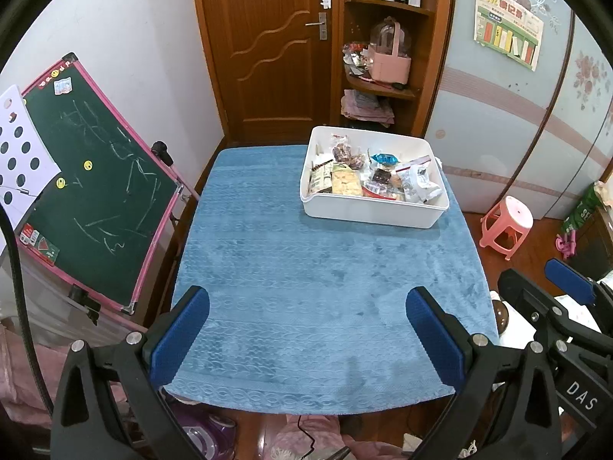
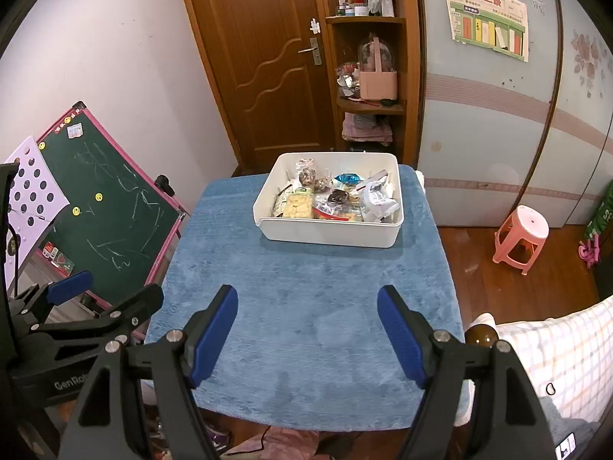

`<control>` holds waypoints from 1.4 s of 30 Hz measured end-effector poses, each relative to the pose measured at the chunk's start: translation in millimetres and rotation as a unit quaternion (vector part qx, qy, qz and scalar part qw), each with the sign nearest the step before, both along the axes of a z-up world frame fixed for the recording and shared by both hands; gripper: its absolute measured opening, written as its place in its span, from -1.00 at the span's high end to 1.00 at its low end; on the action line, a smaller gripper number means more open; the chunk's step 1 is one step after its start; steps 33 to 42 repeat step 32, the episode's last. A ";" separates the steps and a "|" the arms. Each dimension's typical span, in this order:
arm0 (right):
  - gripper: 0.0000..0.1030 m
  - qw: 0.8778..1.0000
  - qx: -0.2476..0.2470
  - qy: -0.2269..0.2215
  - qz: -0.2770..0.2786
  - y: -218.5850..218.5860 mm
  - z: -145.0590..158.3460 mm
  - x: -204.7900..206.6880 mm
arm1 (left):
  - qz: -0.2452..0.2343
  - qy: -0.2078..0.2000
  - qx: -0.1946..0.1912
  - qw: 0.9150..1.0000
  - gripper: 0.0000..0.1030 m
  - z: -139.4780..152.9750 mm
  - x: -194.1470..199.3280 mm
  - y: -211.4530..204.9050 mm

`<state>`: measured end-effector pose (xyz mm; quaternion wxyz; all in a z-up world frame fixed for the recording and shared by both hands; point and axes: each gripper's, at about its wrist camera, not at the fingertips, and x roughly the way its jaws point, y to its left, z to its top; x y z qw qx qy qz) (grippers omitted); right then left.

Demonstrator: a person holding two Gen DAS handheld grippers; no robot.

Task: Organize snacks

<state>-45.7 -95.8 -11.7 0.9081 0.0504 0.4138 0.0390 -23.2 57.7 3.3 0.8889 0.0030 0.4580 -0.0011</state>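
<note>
A white bin (image 1: 367, 212) (image 2: 325, 234) stands at the far right of a table draped in blue cloth (image 1: 306, 276) (image 2: 306, 306). Several snack packets (image 1: 367, 176) (image 2: 333, 199) lie heaped inside it. My left gripper (image 1: 306, 306) hovers over the near part of the cloth, open, with nothing between its blue pads. My right gripper (image 2: 306, 303) hangs open above the near middle of the cloth, also with nothing in it. Each gripper shows at the edge of the other's view: the right one (image 1: 567, 283) low on the right, the left one (image 2: 72, 287) low on the left.
A green chalkboard (image 1: 95, 199) (image 2: 111, 211) with a pink frame leans left of the table. Behind it are a wooden door (image 1: 268, 46) and corner shelves (image 1: 383, 88) with clutter. A pink stool (image 1: 505, 226) (image 2: 521, 237) stands on the floor at right. Checked fabric (image 2: 555, 356) lies near right.
</note>
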 end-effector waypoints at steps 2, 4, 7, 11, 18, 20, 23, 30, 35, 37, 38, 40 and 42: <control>-0.48 1.000 0.000 0.000 0.000 0.1 0.7 0.0 | 0.000 0.001 -0.001 1.000 -0.98 -0.1 -0.1 0.2; -0.48 1.000 -0.001 -0.001 0.000 0.2 0.3 -0.5 | 0.000 0.001 -0.001 1.000 -0.98 -0.7 -0.2 0.9; -0.48 1.000 -0.002 -0.001 0.000 -0.4 0.4 -0.5 | 0.000 0.001 -0.001 1.000 -0.98 -0.6 -0.2 0.9; -0.48 1.000 -0.001 -0.003 0.000 -1.1 0.5 0.3 | 0.000 0.002 -0.002 1.000 -0.98 -0.8 -0.4 1.9; -0.48 1.000 0.000 -0.001 -0.001 0.7 0.1 0.6 | 0.001 0.006 -0.003 1.000 -0.98 -5.1 -3.7 4.9; -0.48 1.000 -0.001 0.000 -0.001 3.0 0.1 0.9 | 0.002 0.006 -0.003 1.000 -0.98 -5.5 -4.4 5.6; -0.48 1.000 0.000 0.000 -0.001 3.4 0.0 0.9 | 0.002 0.006 -0.004 1.000 -0.98 -7.9 -6.4 7.6; -0.48 1.000 -0.001 0.000 -0.001 4.0 -0.1 0.9 | 0.006 0.006 0.000 1.000 -0.98 -7.6 -6.2 12.1; -0.48 1.000 -0.001 0.000 0.000 4.1 -0.2 1.2 | 0.008 0.006 0.001 1.000 -0.98 -7.6 -6.9 13.3; -0.48 1.000 -0.001 0.000 0.000 4.1 -0.2 1.2 | 0.008 0.006 0.001 1.000 -0.98 -7.6 -6.9 13.3; -0.48 1.000 -0.001 0.000 0.000 4.1 -0.2 1.2 | 0.008 0.006 0.001 1.000 -0.98 -7.6 -6.9 13.3; -0.48 1.000 -0.001 0.000 0.000 4.1 -0.2 1.2 | 0.008 0.006 0.001 1.000 -0.98 -7.6 -6.9 13.3; -0.48 1.000 -0.001 0.000 0.000 4.1 -0.2 1.2 | 0.008 0.006 0.001 1.000 -0.98 -7.6 -6.9 13.3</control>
